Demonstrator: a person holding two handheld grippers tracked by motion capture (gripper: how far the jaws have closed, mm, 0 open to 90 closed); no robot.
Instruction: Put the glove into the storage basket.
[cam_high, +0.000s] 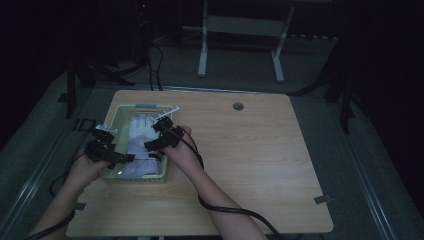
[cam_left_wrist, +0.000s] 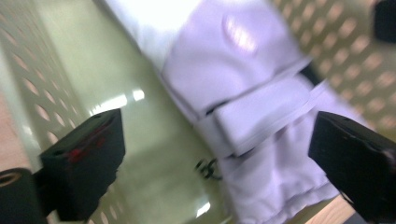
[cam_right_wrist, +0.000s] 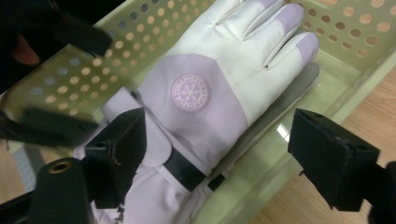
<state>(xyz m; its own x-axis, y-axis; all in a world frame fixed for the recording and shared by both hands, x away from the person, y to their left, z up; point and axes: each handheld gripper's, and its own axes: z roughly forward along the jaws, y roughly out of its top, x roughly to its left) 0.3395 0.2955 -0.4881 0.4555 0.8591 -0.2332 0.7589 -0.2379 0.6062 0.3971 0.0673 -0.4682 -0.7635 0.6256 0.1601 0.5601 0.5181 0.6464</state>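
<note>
A white and lilac glove (cam_high: 141, 142) lies flat in a pale green perforated basket (cam_high: 145, 106) on the left part of the wooden table. In the right gripper view the glove (cam_right_wrist: 205, 93) shows a round lilac badge and a black wrist strap, fingers pointing away. My right gripper (cam_right_wrist: 217, 135) hangs open just above its cuff, pads apart from it. My left gripper (cam_left_wrist: 217, 140) is open over the cuff end of the glove (cam_left_wrist: 261, 107) and the basket floor (cam_left_wrist: 112, 70), holding nothing. From above, the left gripper (cam_high: 125, 160) is at the basket's near left, the right gripper (cam_high: 154, 136) over its right side.
The wooden table (cam_high: 250, 150) stretches bare to the right of the basket, with a round cable hole (cam_high: 238, 106) near its far edge. Cables trail from both grippers toward the near edge. A metal frame (cam_high: 240, 40) stands on the dark floor beyond.
</note>
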